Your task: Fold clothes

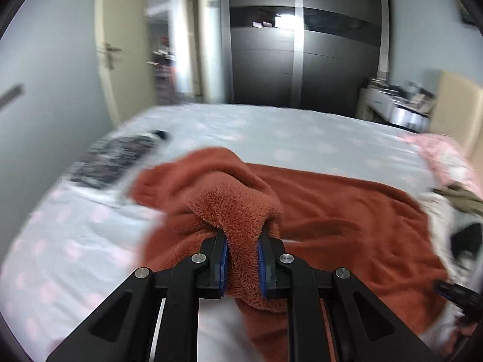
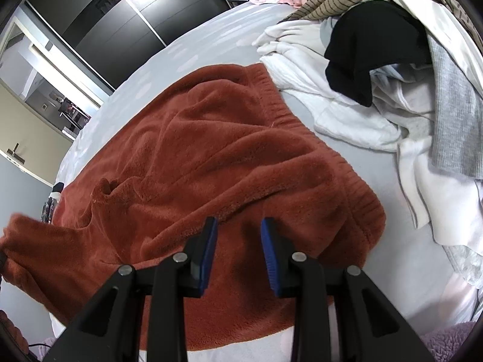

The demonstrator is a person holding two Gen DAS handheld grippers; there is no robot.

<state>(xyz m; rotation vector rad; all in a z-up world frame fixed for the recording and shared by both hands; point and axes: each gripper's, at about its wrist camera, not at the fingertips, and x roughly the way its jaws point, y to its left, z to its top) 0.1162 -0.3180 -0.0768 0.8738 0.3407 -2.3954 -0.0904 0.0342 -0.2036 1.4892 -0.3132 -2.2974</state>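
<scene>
A: We are pinching a bunched fold of the rust-red fleece garment (image 1: 241,208) in our left gripper (image 1: 241,259), the blue pads nearly together with fleece filling the gap and spilling over the fingertips.

B: And our right gripper (image 2: 238,232) is hovering over that garment (image 2: 211,138), jaws partly apart with nothing between them. The fleece is lying spread on the pale grey dotted bed sheet (image 2: 193,48), running ahead of the fingers.

A: To the right of those fingers, a pile of white, black and grey clothes (image 2: 377,84) is sitting just beside the ribbed hem.
</scene>
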